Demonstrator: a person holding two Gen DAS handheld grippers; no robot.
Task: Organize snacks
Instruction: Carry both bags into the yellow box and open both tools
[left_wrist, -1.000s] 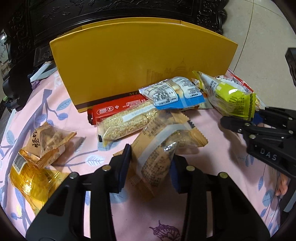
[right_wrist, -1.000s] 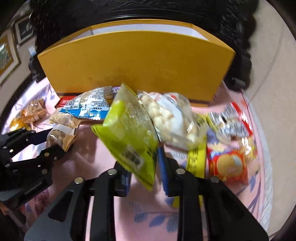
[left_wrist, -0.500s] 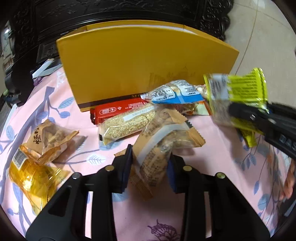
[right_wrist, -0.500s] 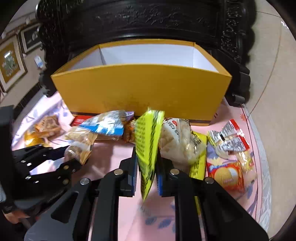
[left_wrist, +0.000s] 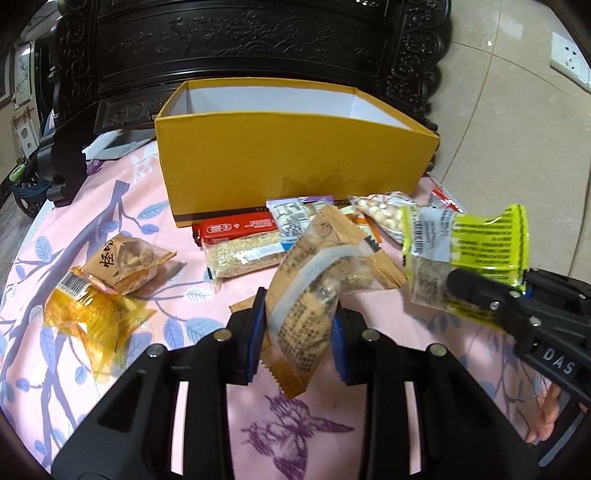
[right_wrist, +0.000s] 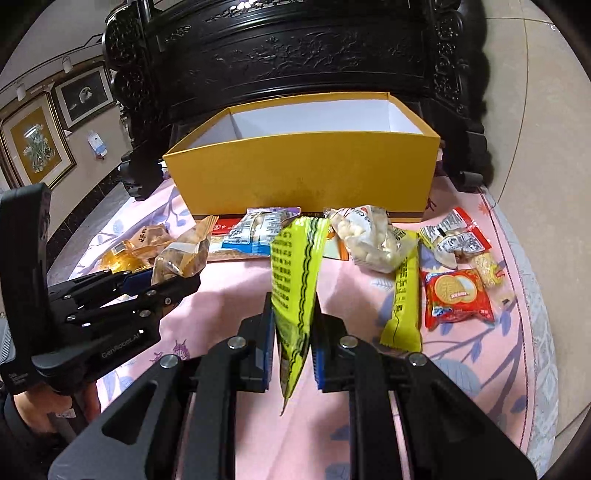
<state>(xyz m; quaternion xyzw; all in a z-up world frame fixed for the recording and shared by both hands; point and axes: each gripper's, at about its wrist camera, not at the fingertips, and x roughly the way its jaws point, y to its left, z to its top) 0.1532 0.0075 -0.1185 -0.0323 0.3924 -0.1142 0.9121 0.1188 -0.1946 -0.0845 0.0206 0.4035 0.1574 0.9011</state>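
My left gripper (left_wrist: 297, 332) is shut on a brown snack packet (left_wrist: 317, 291), lifted clear of the pink cloth. My right gripper (right_wrist: 293, 339) is shut on a yellow-green snack packet (right_wrist: 295, 280), which hangs upright between its pads. Each gripper shows in the other view: the right one (left_wrist: 480, 295) with its yellow-green packet (left_wrist: 476, 247), the left one (right_wrist: 162, 280) with the brown packet (right_wrist: 181, 254). Behind stands an open yellow box (left_wrist: 295, 162) with a white inside (right_wrist: 314, 118). Several more snacks lie in front of it, among them a red bar (left_wrist: 236, 225).
On the flowered pink cloth (left_wrist: 110, 229) lie a brown packet (left_wrist: 125, 262) and an amber wrapper (left_wrist: 85, 314) at left. At right rest a red biscuit packet (right_wrist: 458, 299), a yellow bar (right_wrist: 404, 291) and a white-ball packet (right_wrist: 369, 236). Dark carved furniture (right_wrist: 295, 55) rises behind the box.
Both grippers closed on their packets and lifted them off the cloth, pulling up and back so the box's white inside now shows.
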